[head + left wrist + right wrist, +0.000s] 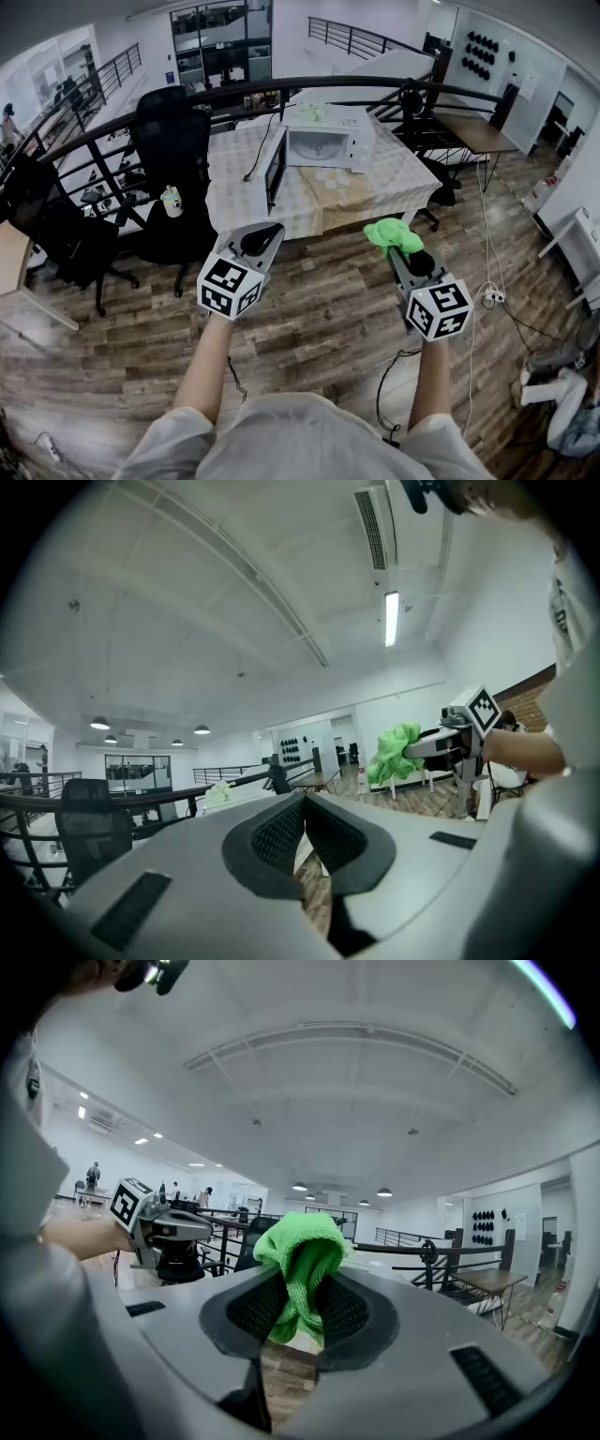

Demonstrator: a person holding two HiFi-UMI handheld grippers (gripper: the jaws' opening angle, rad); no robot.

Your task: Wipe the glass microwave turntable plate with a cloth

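A white microwave (328, 141) stands on a cloth-covered table (403, 178) ahead, its door (275, 171) swung open to the left. I cannot make out the glass turntable plate from here. Both grippers hang over the wooden floor, well short of the table. My right gripper (392, 247) (300, 1302) is shut on a bright green cloth (392, 234) (302, 1260), which bunches up above the jaws. My left gripper (267, 234) (302, 803) is shut with nothing in it. The left gripper view also shows the green cloth (394, 754) off to the right.
Black office chairs (173, 141) stand left of the table, with a small bottle (171, 201) beside them. A dark curved railing (112, 127) runs behind the table. Cables (487, 298) lie on the floor at the right. A pale desk (14, 272) sits at the far left.
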